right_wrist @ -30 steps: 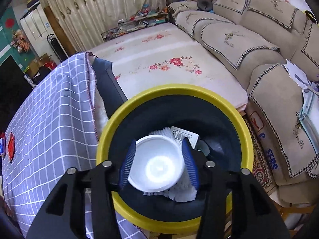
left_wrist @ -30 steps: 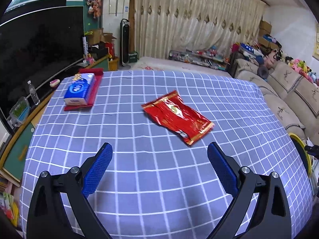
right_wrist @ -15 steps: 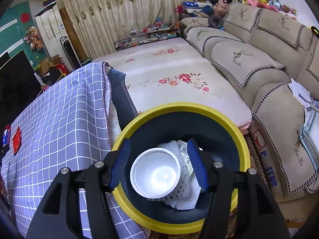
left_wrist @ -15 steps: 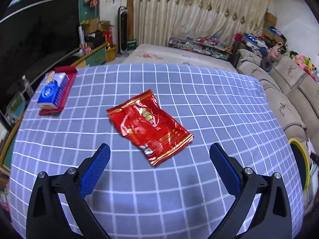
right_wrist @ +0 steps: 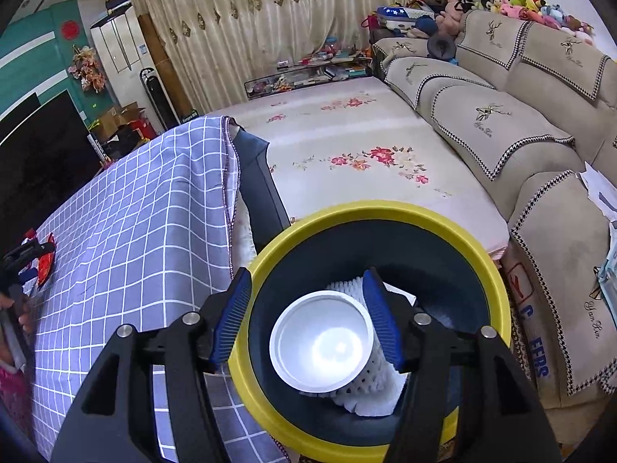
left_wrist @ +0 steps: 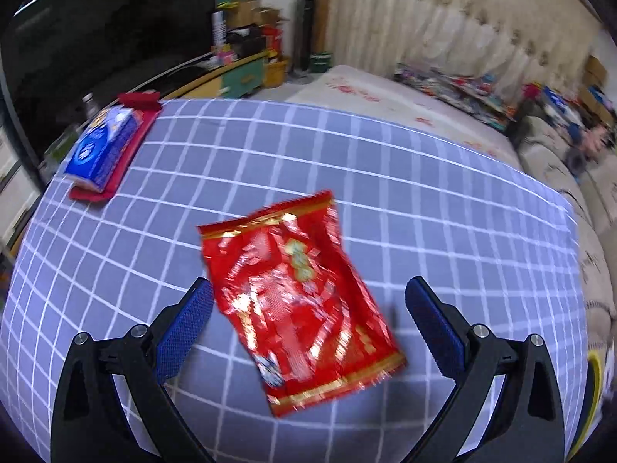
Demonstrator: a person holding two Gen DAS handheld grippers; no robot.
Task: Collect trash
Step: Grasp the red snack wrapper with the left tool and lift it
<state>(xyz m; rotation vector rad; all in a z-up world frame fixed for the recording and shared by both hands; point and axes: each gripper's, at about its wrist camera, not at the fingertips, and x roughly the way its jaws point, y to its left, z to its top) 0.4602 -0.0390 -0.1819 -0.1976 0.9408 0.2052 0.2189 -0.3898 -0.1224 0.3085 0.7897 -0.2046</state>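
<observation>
Your left gripper [left_wrist: 308, 308] is spread wide, its blue pads [left_wrist: 183, 328] flanking the red snack wrapper [left_wrist: 299, 306] without touching it. The wrapper lies flat on the grid-checked tablecloth [left_wrist: 424, 200], running from about 11 o'clock down to 5 o'clock between the fingers. Motion blur smears its print, so no lettering can be read. At 10 o'clock, well apart, a blue tissue pack [left_wrist: 101, 148] sits on a red tray [left_wrist: 115, 169]; the tray's near end is sharp enough, its far end is soft. At 4 o'clock only a thin yellow sliver of the bin's rim shows at the frame edge, the rest cut off.

Your right gripper [right_wrist: 306, 308] is also parted, holding nothing, over the yellow-rimmed bin [right_wrist: 385, 212]. Inside the bin, between the fingers, a white cup [right_wrist: 322, 343] lies with its open mouth facing you, resting against a white foam net [right_wrist: 370, 393]. The net is mostly hidden behind the cup, and a scrap of paper [right_wrist: 401, 294] behind the right pad is largely covered. The bin's near rim is blocked by the gripper body. At 9 o'clock, the tablecloth's far end shows the wrapper as a small red patch, partly hidden by your left gripper and hard to make out.
</observation>
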